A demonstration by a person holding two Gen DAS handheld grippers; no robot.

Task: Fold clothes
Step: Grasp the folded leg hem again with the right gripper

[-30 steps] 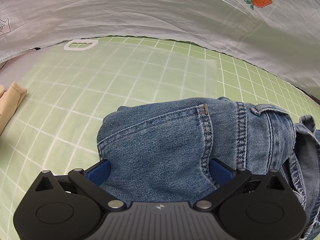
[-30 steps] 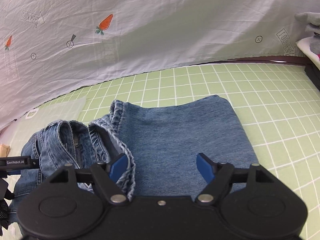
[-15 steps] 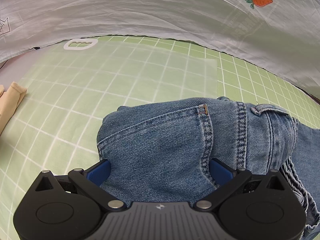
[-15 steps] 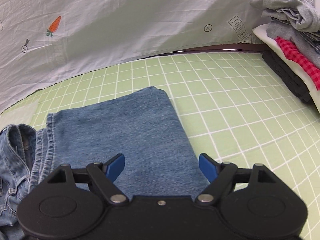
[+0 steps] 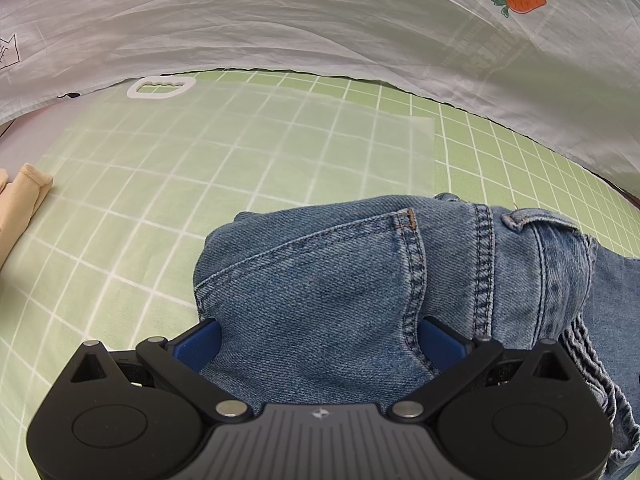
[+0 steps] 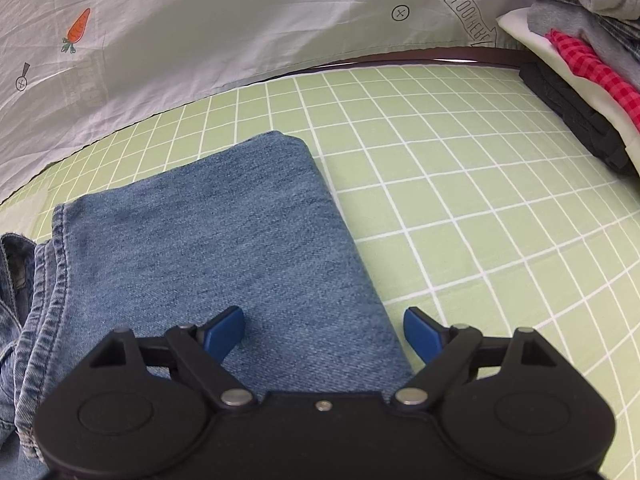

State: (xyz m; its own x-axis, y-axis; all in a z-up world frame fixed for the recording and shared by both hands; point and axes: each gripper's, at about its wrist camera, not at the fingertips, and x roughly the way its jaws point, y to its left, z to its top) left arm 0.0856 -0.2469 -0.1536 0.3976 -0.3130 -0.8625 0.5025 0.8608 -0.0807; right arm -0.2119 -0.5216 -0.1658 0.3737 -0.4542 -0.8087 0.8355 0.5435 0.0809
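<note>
While flat on mat (image 6: 460, 208), folded jeans (image 6: 224, 236)

The pair of faded blue denim jeans (image 6: 208, 240) lies folded flat on the green gridded mat, its smooth folded leg panel under the right gripper (image 6: 324, 330), its stitched pocket end bunched between the left gripper (image 5: 320, 340) jaws.

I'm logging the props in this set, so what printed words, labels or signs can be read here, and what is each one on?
No text reads cleanly.
Boxed arrow lettering on the white sheet: mirrored, roughly "LOOK HERE", uncertain.
Crown-shaped outline with letters, same sheet: cut off, unreadable.
Faint grey block lettering, same sheet: too blurred.
Circled cross signs and orange carrots: pictures, not words.
Jeans: no visible label.
</note>
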